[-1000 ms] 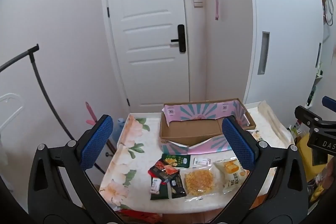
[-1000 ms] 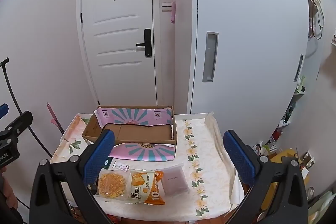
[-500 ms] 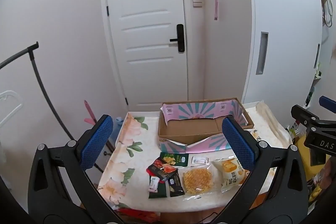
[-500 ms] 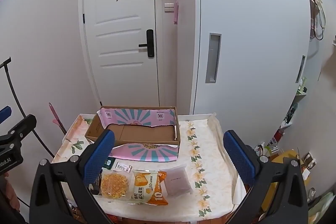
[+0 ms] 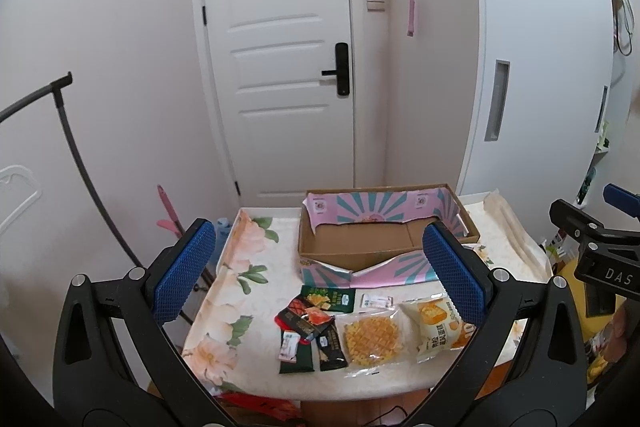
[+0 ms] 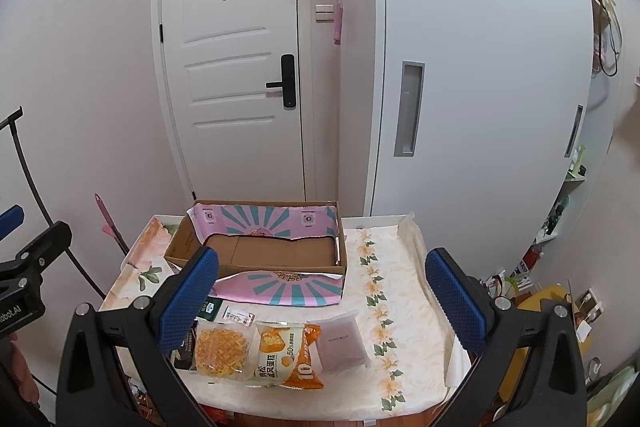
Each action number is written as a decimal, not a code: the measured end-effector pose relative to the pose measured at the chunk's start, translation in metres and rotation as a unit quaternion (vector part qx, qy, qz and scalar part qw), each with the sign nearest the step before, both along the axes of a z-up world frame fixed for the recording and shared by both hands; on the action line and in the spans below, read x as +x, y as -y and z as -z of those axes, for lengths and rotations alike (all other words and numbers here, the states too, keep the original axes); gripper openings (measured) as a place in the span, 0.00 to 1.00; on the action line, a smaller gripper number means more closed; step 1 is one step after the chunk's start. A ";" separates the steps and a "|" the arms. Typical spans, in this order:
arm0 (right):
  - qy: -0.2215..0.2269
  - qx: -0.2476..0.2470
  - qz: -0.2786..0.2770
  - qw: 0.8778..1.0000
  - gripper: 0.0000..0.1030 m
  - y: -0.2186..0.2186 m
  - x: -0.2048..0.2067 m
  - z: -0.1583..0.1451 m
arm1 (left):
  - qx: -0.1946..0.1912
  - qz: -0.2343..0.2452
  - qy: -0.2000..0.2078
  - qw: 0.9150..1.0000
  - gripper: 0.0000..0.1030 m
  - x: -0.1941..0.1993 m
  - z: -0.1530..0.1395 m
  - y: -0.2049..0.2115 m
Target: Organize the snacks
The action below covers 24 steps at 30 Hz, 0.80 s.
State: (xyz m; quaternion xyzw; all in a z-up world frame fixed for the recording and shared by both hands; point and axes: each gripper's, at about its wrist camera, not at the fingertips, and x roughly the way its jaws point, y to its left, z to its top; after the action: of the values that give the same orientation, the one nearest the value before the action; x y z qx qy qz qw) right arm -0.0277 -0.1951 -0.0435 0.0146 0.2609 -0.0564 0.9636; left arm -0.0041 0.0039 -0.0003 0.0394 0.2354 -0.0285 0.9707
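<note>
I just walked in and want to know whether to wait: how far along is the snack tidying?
Nothing looks done: the cardboard box is empty. Nothing is in hand either; the left gripper and right gripper are both open above the table. The waffle pack, cake pack, purple pack and the small dark packets all remain to be sorted.

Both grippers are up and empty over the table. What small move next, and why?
Probably lower the right gripper toward the waffle packet. Both grippers hang open and empty, the left gripper too, the cardboard box holds nothing, and every snack lies on the tablecloth before it.
</note>
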 end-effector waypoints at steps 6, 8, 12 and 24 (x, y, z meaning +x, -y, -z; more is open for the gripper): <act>0.000 0.000 -0.001 1.000 1.00 0.000 0.000 -0.001 | 0.000 -0.004 0.000 1.000 1.00 0.001 0.000 -0.001; -0.001 0.000 -0.001 1.000 1.00 -0.001 0.000 0.000 | -0.001 -0.005 -0.001 1.000 1.00 0.002 0.000 -0.003; -0.001 0.000 -0.001 1.000 1.00 0.000 0.000 -0.001 | -0.004 -0.006 -0.004 1.000 1.00 0.002 0.000 -0.004; -0.002 -0.001 -0.002 1.000 1.00 -0.003 0.002 0.001 | -0.002 -0.012 -0.004 1.000 1.00 0.004 0.001 -0.007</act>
State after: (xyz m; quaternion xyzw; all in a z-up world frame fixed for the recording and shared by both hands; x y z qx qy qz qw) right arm -0.0257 -0.1919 -0.0440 0.0125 0.2632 -0.0548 0.9631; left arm 0.0003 0.0110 -0.0013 0.0347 0.2396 -0.0179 0.9701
